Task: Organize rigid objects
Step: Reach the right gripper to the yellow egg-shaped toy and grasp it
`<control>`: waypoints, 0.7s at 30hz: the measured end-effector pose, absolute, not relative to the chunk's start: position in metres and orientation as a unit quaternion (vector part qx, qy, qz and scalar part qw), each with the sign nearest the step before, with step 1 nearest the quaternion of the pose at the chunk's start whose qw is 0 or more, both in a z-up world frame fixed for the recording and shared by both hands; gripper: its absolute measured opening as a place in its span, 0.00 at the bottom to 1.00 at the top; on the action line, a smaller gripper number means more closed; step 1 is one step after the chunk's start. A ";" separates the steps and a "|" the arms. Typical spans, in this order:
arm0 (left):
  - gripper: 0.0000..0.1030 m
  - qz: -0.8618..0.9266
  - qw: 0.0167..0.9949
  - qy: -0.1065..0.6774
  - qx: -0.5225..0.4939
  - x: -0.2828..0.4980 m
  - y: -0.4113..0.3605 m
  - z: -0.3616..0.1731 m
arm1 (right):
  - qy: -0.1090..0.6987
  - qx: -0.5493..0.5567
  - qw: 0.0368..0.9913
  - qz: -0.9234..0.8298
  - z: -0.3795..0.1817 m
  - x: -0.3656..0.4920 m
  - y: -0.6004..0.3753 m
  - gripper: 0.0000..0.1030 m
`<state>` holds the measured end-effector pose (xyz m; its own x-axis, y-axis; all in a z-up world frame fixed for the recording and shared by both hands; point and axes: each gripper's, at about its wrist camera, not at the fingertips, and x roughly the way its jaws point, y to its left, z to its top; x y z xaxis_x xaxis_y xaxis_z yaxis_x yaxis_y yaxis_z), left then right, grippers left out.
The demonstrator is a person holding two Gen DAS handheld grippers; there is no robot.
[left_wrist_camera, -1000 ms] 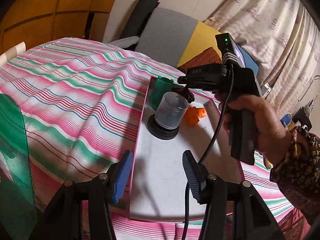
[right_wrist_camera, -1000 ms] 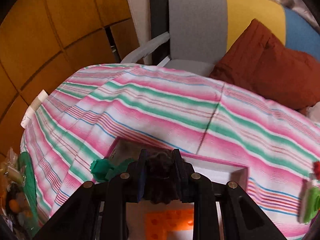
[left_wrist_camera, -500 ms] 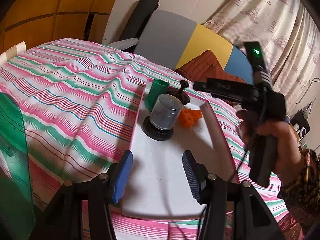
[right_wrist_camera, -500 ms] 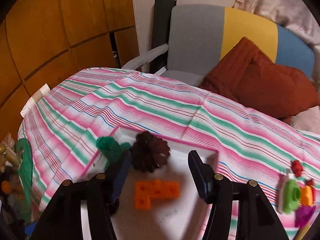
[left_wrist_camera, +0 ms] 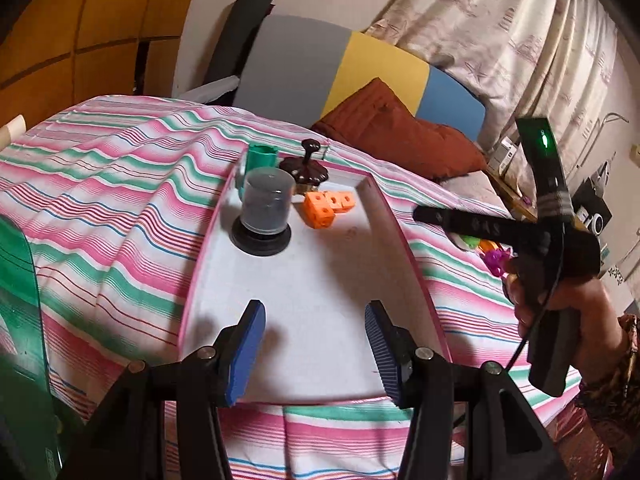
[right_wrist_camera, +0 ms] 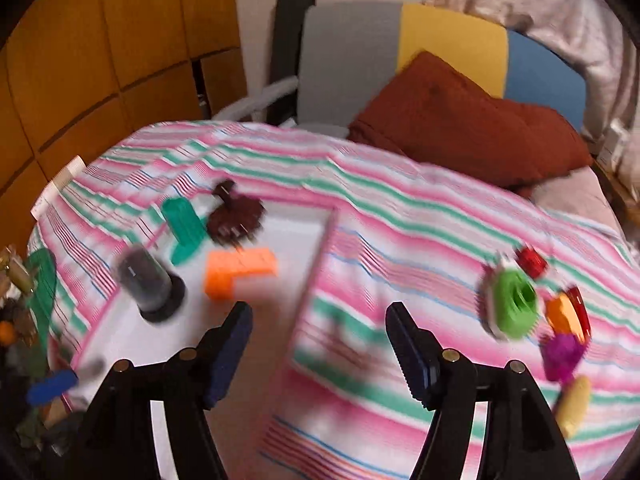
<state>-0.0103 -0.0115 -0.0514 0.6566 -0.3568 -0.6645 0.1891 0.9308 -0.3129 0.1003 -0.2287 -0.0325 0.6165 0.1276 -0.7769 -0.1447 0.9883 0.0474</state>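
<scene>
right gripper point(right_wrist_camera: 318, 344) opening, nothing between fingers point(right_wrist_camera: 412, 354)

- One white pink-rimmed tray point(left_wrist_camera: 384, 216)
- One orange L-shaped block piece point(left_wrist_camera: 326, 206)
- One green plastic cylinder point(left_wrist_camera: 261, 158)
- One grey domed container point(left_wrist_camera: 266, 204)
- One dark brown knobbed lid point(left_wrist_camera: 306, 170)
- Two grippers: left gripper point(left_wrist_camera: 316, 344), right gripper point(right_wrist_camera: 320, 344)

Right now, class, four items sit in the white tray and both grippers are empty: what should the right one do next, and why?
Probably swing the right gripper, its jaws opening with nothing between them, toward the bright green round plastic toy, because it lies on the striped cloth outside the pink-rimmed white tray.
</scene>
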 end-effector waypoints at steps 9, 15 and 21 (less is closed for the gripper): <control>0.51 -0.179 0.901 0.386 -0.080 -0.019 -0.035 -0.049 | 0.460 0.011 0.888 0.008 -0.054 0.068 -0.310 0.68; 0.51 -0.208 0.896 0.389 -0.051 -0.028 -0.057 -0.050 | 0.424 0.025 0.903 -0.067 -0.046 0.042 -0.375 0.71; 0.51 -0.219 0.891 0.397 -0.033 -0.032 -0.079 -0.052 | 0.368 0.125 0.905 -0.171 -0.051 0.012 -0.473 0.75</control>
<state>-0.0320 -0.0788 -0.0515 0.5897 -0.4163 -0.6920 0.3632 0.9021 -0.2331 0.0123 -0.4730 -0.0514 0.6709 -0.2178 -0.7088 0.4023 0.9099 0.1012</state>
